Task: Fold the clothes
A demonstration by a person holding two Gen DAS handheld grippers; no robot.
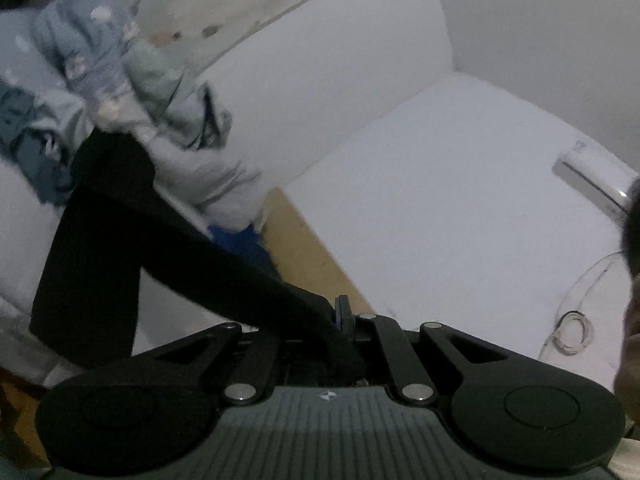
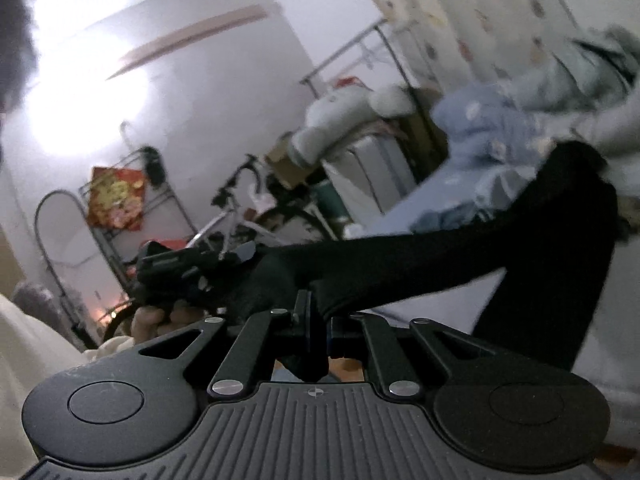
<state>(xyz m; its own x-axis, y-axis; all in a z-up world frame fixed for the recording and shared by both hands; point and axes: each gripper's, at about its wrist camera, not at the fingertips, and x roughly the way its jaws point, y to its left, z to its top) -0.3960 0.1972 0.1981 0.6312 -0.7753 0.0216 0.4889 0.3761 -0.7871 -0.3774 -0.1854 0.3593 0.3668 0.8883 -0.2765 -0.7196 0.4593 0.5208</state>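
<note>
**Black garment stretched between two closed claws**

The left claw (image 1: pixel 343 314) is clamped on one end of a black garment (image 1: pixel 100 240), its blue-edged pads pressed together with the dark cloth bunched between them. From there the fabric runs up and to the left as a taut band, then folds over and hangs down in a second dark panel in front of a white surface — whether bed or worktop cannot be told.

The right claw (image 2: pixel 310 316) is likewise closed on the same black garment (image 2: pixel 540 232), pinching a gathered edge. In the right wrist view the cloth stretches away to the right, bends at its far end and drops down again.

Behind the garment lies a heap of other clothes (image 1: pixel 92 52) — pale blue pieces with small prints and a grey-white one — blurred in both views. A patterned curtain (image 1: pixel 224 4) hangs above the heap.

In the right wrist view the other gripper shows at left, held in a hand (image 2: pixel 160 316) beside a pale sleeve (image 2: pixel 36 352). Further back stand a bicycle (image 2: pixel 240 208) and a clothes rail (image 2: pixel 352 52).
</note>
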